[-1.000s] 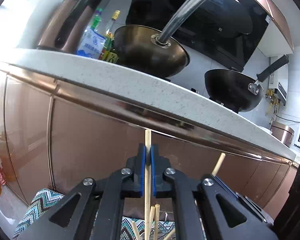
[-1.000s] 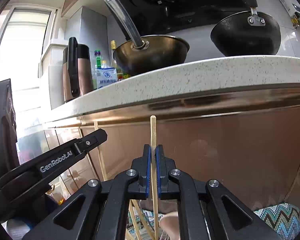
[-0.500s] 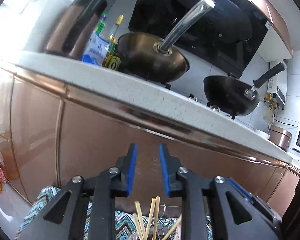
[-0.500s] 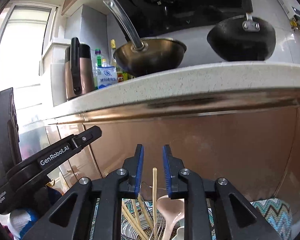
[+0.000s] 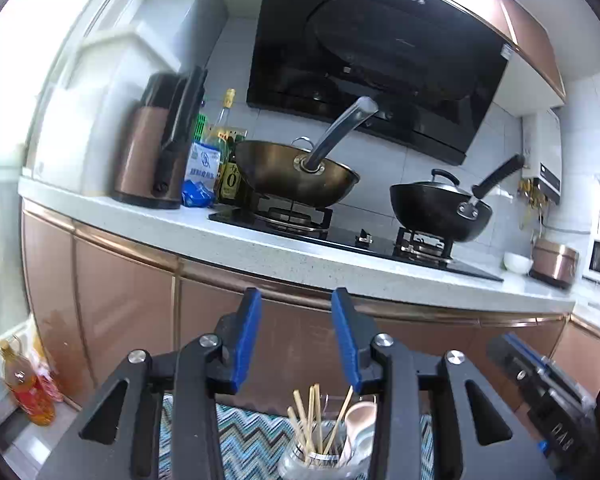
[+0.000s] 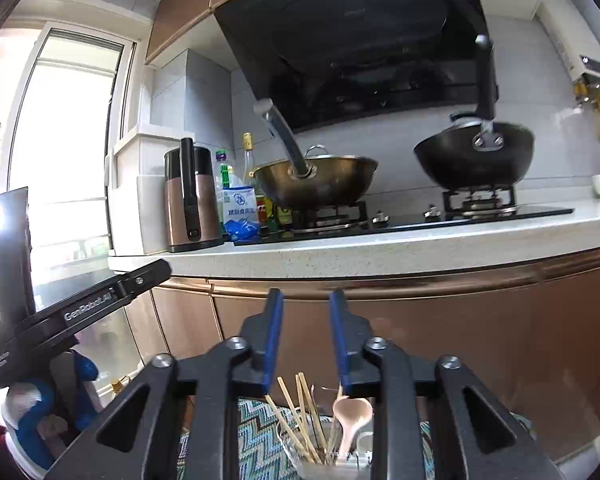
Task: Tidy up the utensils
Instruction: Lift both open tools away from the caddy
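Now both your tongs, left gripper (image 5: 294, 334) and right gripper (image 6: 306, 334), are released, jaws just opening, empty. Thin wooden chopsticks (image 5: 312, 420) stand upright in the clear jar (image 5: 320, 462) at 6 o'clock, equally near both.

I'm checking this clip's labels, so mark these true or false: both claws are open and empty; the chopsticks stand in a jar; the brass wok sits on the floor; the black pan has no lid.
1. Both claws are open and empty. True: left claw and right claw hold nothing.
2. The chopsticks stand in a jar. True.
3. The brass wok sits on the floor. False: it sits on the stove.
4. The black pan has no lid. False: a lid with a handle covers it.
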Motion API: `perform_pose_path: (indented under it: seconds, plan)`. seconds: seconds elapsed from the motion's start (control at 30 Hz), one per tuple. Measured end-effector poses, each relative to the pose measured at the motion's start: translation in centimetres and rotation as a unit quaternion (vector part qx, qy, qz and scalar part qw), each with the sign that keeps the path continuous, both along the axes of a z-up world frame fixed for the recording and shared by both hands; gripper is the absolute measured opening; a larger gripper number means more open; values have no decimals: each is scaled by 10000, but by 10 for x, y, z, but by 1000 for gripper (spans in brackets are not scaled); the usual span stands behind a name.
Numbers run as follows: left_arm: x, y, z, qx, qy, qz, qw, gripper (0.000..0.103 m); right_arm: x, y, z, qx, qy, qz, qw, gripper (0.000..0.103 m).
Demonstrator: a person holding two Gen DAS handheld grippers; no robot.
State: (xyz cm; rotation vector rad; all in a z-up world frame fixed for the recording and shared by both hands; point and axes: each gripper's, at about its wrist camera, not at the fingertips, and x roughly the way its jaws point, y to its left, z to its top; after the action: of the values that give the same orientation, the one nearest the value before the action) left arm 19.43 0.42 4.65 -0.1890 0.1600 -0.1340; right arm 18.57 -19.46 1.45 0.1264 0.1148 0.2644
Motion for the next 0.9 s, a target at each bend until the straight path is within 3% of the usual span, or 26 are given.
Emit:
perform_pose_path:
  seconds: [0.07, 0.23, 0.4, 0.6, 0.9]
  plan:
    - [-17, 2, 4, 105, 19, -18, 9999, 36, -17, -1, 5, -107, -8, -232, 9997, 38]
    - [-57, 9, 5, 235, 117, -83, 9996, 40, -63, -12, 11, -143, 20, -476, 9988, 46]
    - [-96, 10, -5, 446, 224, -187, 9986, 42, -100, -15, 6, -327, 97, -537, 9980, 48]
    - [-134, 5, -19, 635, 363, -267, 9970, 42, -130, -26, -12, -210, 392, -630, 9970, 48]
    - [-166, -8, -31, 1013, 413, -311, 9935, 42, -160, -37, -21, -118, 485, -686, 9964, 48]
